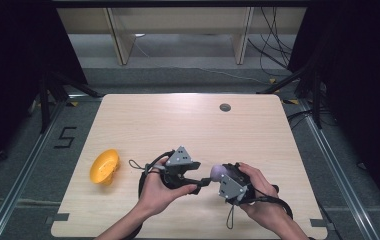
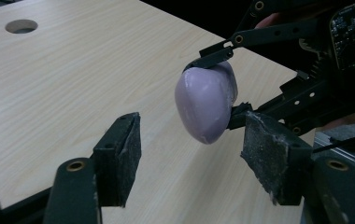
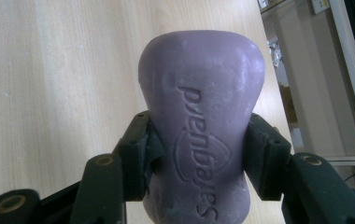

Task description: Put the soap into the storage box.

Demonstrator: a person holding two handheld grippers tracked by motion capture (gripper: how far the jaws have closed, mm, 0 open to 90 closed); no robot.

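A purple bar of soap [image 3: 201, 93] with raised lettering sits clamped between the pads of my right gripper [image 3: 199, 140], which is shut on it. In the high view the soap [image 1: 217, 172] hangs just above the table's front middle, in front of the right gripper [image 1: 223, 177]. My left gripper [image 1: 203, 184] points at it from the left. In the left gripper view the left gripper [image 2: 194, 158] is open, and the soap [image 2: 206, 102] lies a little beyond its pads [image 2: 119, 154], touching neither.
A yellow dish [image 1: 104, 166] lies tilted near the left edge of the light wooden table [image 1: 178, 125]. A round cable hole [image 1: 225, 107] sits at the back. Shelf legs and cables stand on the floor beyond.
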